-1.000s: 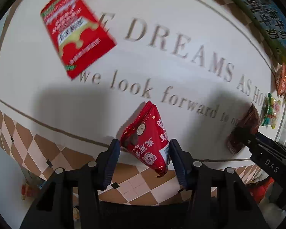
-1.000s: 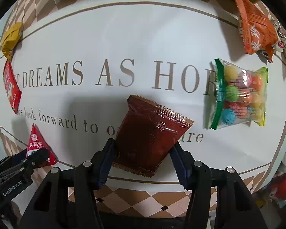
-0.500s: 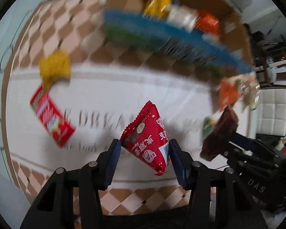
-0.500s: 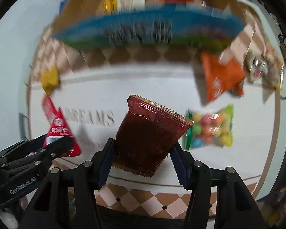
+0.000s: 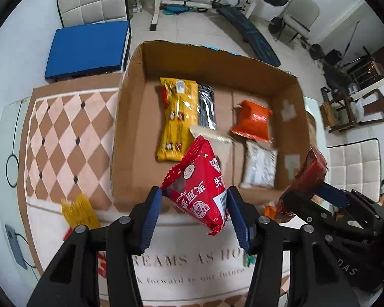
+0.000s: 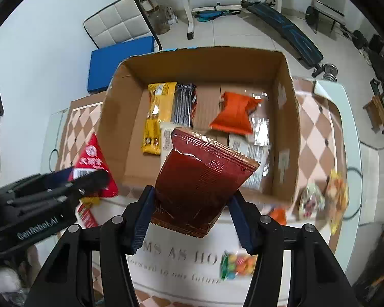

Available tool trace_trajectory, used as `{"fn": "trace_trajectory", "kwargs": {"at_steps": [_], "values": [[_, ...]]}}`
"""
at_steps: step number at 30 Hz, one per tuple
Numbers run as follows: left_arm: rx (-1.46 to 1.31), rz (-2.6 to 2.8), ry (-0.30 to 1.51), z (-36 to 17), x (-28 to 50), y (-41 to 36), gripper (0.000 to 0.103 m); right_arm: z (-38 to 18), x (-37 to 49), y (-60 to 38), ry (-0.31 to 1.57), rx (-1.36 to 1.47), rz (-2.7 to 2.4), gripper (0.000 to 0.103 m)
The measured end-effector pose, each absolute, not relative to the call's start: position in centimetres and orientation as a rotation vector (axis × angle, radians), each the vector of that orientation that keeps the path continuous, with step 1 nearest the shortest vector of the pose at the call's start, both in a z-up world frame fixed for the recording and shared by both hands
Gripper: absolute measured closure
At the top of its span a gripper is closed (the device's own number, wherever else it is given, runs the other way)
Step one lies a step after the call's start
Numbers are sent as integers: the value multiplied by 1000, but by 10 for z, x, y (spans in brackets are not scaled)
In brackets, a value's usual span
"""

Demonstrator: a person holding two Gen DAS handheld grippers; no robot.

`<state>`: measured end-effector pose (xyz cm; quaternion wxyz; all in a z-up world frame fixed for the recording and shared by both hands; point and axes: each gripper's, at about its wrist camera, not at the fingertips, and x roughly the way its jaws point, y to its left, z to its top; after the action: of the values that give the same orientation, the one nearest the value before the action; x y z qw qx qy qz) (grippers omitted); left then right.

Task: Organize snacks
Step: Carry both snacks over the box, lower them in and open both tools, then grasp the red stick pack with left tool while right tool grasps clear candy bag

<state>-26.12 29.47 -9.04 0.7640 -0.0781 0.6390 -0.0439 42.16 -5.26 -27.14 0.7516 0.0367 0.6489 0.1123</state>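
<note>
The left gripper (image 5: 194, 211) has its blue fingers (image 5: 151, 217) squeezed on a red triangle-shaped snack bag (image 5: 199, 186). The right gripper (image 6: 192, 211) has its fingers squeezed on a dark red shiny snack packet (image 6: 199, 181). Both snacks hang in the air just in front of the near wall of the open brown cardboard box (image 5: 130, 117), which sits at the far edge of the table (image 5: 197, 276).

To do this step well, carry each snack over the near wall first. Then let go only when it is above a bare spot of the box floor, so it does not land on the yellow packet (image 5: 176, 117) or the orange packet (image 5: 253, 120). Keep the two grippers apart so they do not bump.
</note>
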Motion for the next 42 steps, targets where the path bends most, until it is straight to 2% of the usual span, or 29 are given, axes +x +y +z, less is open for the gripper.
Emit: {"fn": "trace_trajectory", "kwargs": {"at_steps": [8,18,19,20,22,27,28,33,36,42], "values": [[-141,-65,1519,-142,-210,306,53,-328,463,-45,1510,-18,243,43],[-203,-61,1644,-194,-197,319,51,-383,473,-40,1636,-14,295,40],[-204,-58,1646,-195,-197,319,51,-388,473,-39,1661,-9,302,38],[-202,-55,1648,-195,-197,319,51,-393,474,-39,1683,-7,301,29],[-203,-50,1645,-195,-196,319,46,-395,474,-39,1687,-4,306,9],[-197,-26,1630,-190,-193,321,20,-390,474,-44,1673,17,276,9],[-195,-26,1619,-188,-193,321,18,-388,475,-46,1672,16,264,9],[-185,-32,1580,-176,-197,320,17,-376,475,-63,1643,49,181,9],[-169,-36,1545,-167,-202,316,11,-367,468,-71,1617,44,145,9],[-122,-38,1477,-145,-216,301,11,-342,451,-70,1560,34,114,9]]}}
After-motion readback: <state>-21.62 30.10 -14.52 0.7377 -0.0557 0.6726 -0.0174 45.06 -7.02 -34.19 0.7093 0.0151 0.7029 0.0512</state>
